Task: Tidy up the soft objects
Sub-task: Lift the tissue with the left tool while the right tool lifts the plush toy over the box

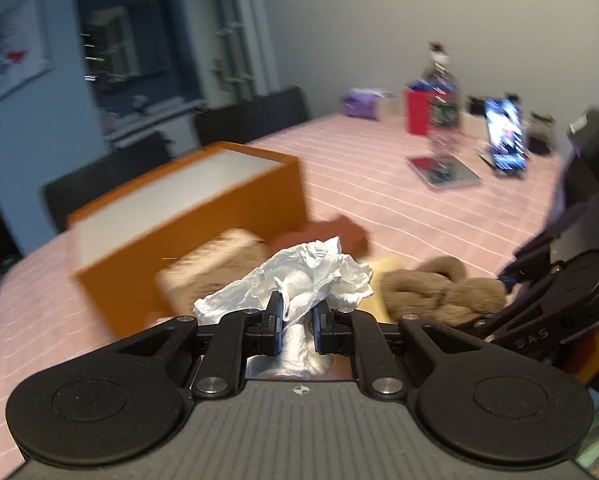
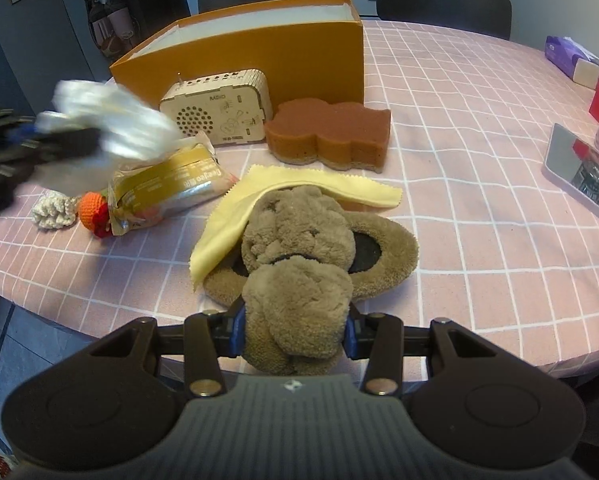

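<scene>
Tissue point(image 1: 299, 280), white and crumpled, sits pinched between the nearly closed jaws of the left gripper point(image 1: 296, 316), its loose end spilling past the tips; ahead and left of them stands an open orange box point(image 1: 187, 216). Right gripper point(image 2: 293, 330) clamps brown fluffy earmuffs point(image 2: 299, 248), one pad between its jaws, the rest lying ahead on the pink checked table point(image 2: 459, 160).

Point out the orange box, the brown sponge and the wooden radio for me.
orange box point(image 2: 299, 52), right wrist view, on its front wall.
brown sponge point(image 2: 331, 124), right wrist view, on its top face.
wooden radio point(image 2: 219, 116), right wrist view, on its front panel.
</scene>
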A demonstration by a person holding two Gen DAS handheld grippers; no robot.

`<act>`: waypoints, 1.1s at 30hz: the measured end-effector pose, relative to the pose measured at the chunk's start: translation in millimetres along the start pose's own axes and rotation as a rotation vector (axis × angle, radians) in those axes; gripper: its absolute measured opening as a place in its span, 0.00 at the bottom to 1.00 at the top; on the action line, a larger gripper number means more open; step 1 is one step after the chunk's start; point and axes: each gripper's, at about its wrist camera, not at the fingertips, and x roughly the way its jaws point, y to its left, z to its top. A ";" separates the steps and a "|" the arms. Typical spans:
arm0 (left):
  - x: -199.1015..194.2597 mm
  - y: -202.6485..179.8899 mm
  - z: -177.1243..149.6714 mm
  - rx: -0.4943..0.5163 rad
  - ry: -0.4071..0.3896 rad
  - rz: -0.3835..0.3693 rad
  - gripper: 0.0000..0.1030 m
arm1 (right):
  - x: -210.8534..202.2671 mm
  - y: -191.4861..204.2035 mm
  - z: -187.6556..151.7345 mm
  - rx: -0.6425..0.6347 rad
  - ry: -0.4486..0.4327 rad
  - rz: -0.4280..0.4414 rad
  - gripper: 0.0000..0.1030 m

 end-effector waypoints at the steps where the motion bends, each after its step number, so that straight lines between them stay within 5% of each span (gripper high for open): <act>1: 9.3 -5.8 1.3 0.026 0.017 -0.014 0.15 | -0.6 -0.6 0.1 -0.002 -0.001 0.002 0.43; 10: 55.0 -42.2 -4.0 0.227 0.171 -0.013 0.14 | -15.8 -16.2 3.1 -0.018 -0.032 -0.013 0.43; 21: 76.7 -52.8 -15.9 0.262 0.267 -0.026 0.14 | -42.3 -35.3 12.8 -0.048 -0.080 -0.055 0.42; 33: 13.9 -37.7 22.0 0.214 0.071 0.074 0.14 | -77.3 -37.4 39.1 -0.116 -0.188 -0.083 0.42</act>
